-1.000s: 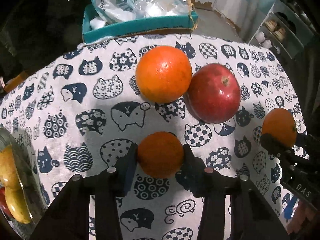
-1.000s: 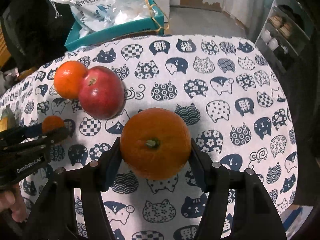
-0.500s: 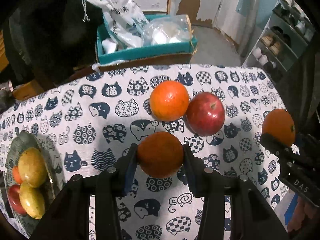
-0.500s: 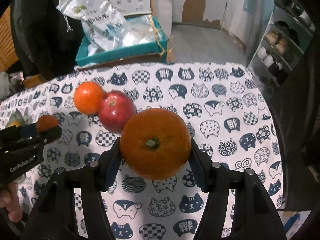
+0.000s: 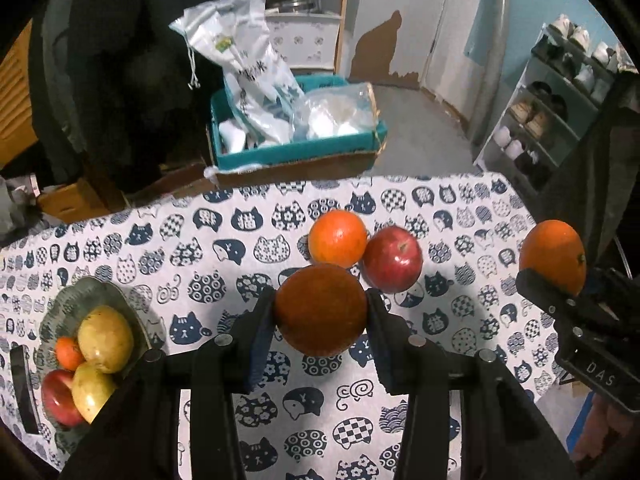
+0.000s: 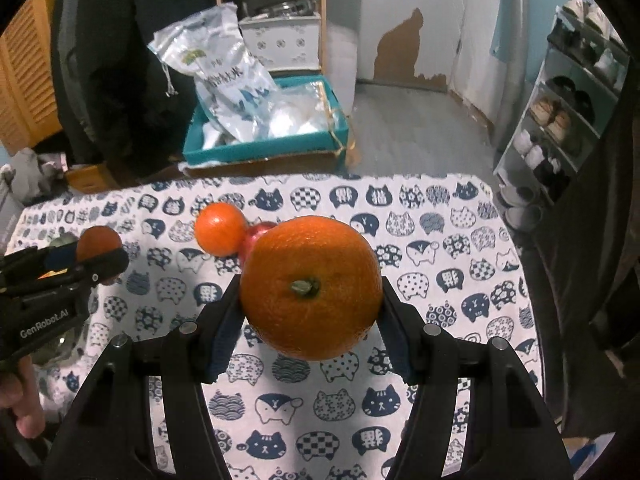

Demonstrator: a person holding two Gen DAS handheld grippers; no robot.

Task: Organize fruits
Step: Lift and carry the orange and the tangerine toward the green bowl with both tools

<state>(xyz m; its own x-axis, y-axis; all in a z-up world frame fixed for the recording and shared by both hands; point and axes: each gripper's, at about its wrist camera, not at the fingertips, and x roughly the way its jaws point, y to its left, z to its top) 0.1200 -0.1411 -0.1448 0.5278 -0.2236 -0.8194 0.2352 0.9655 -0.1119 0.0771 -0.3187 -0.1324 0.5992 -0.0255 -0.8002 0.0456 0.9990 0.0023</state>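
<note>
black left hand-held gripper [image 5: 320, 312] clamps a small orange [image 5: 320, 308]; right hand-held gripper [image 6: 310, 304] clamps a large orange [image 6: 310, 288].

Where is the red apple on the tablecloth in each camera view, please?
Left wrist view: red apple right of centre, touching the loose orange.
Right wrist view: red apple mostly hidden behind the held orange.
Shared landmark: the loose orange.

I see orange oranges [image 5: 338, 237], a red apple [image 5: 393, 260], a white tablecloth [image 5: 200, 256] printed with navy cats, and a teal box [image 5: 296, 152].
</note>
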